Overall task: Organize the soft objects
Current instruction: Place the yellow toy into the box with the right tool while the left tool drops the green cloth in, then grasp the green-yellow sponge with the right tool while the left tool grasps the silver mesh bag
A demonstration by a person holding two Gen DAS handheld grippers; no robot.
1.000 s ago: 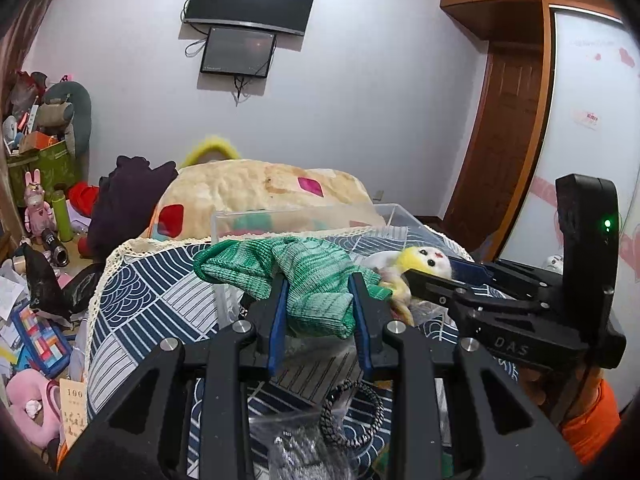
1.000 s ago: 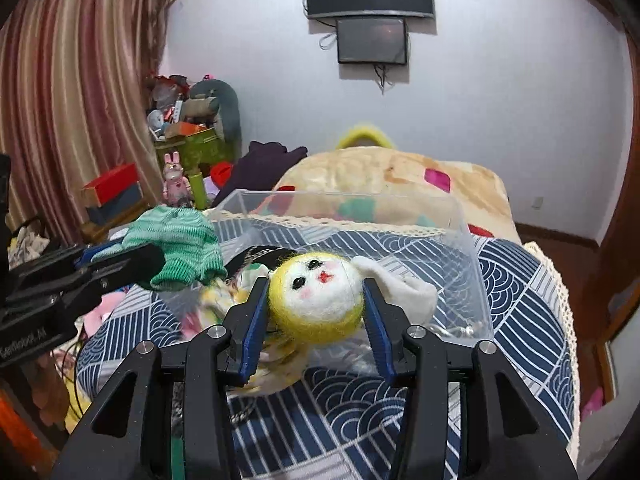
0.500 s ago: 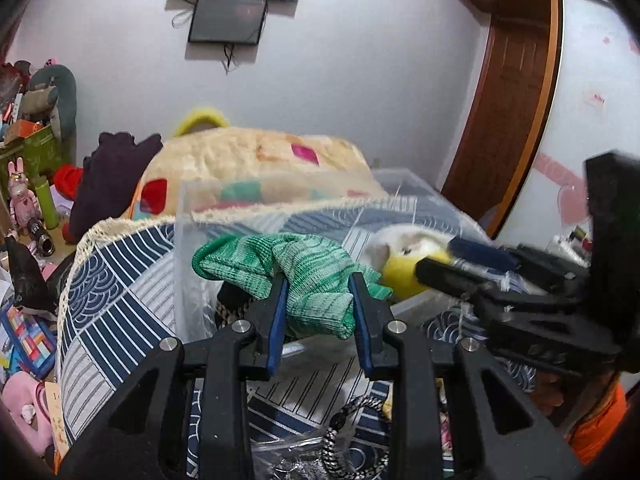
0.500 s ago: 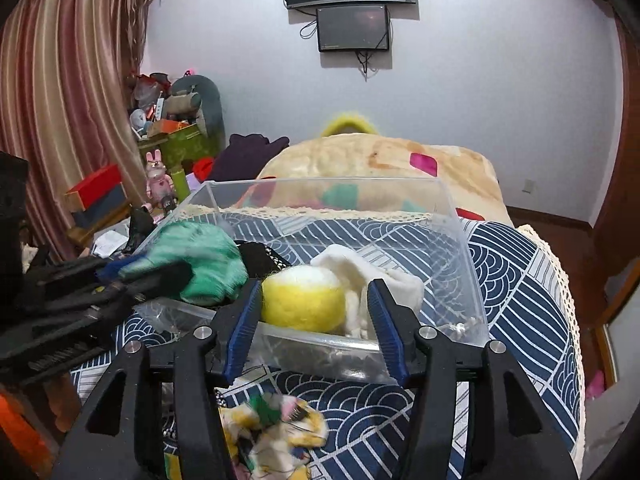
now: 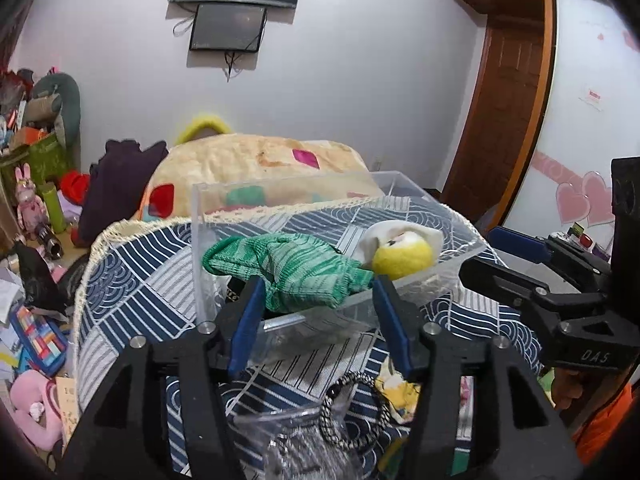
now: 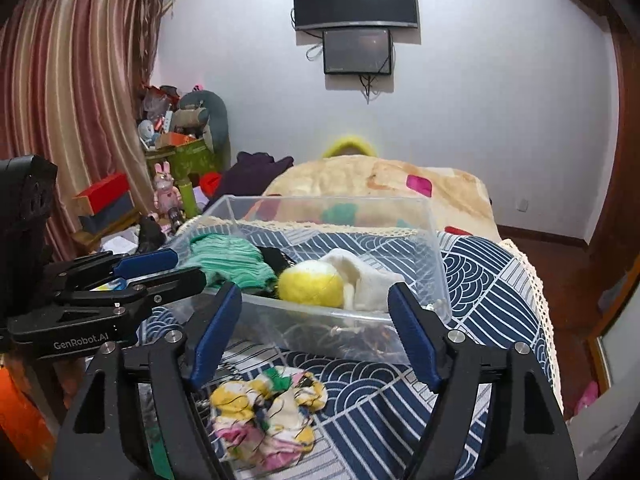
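Fingers (image 5: 248,320) of the left gripper (image 5: 318,304) stand wide apart with nothing between them, their blue pads framing the near wall of the clear plastic bin (image 5: 304,318); in the right wrist view the right gripper (image 6: 314,320) is likewise spread and empty, just short of the same bin (image 6: 434,248). Nearest the cameras, on the blue-and-white patterned cloth (image 6: 480,280), lies a crumpled floral fabric piece (image 6: 268,416) below the right gripper, and a black-and-white braided cord (image 5: 340,412) sits on a clear plastic bag (image 5: 288,436) below the left gripper; what the bag holds is too blurred to tell. Inside the bin rests the green knitted sock (image 5: 296,270), bunched at the left end and seemingly spilling over the near wall, though the fisheye makes that hard to judge. Touching it on the right is the yellow felt ball (image 5: 402,258) of a small doll, with white cloth (image 6: 368,276) wrapped behind it; a dark item (image 6: 274,256) shows between sock and ball. Each gripper appears in the other's view, at the bin's ends. Beyond the bin is a cream quilt (image 5: 256,160) with coloured patches, then a dark purple garment (image 5: 116,184), a pink rabbit figure (image 6: 165,192), striped curtains (image 6: 72,100) and two wall-mounted screens (image 6: 356,24).
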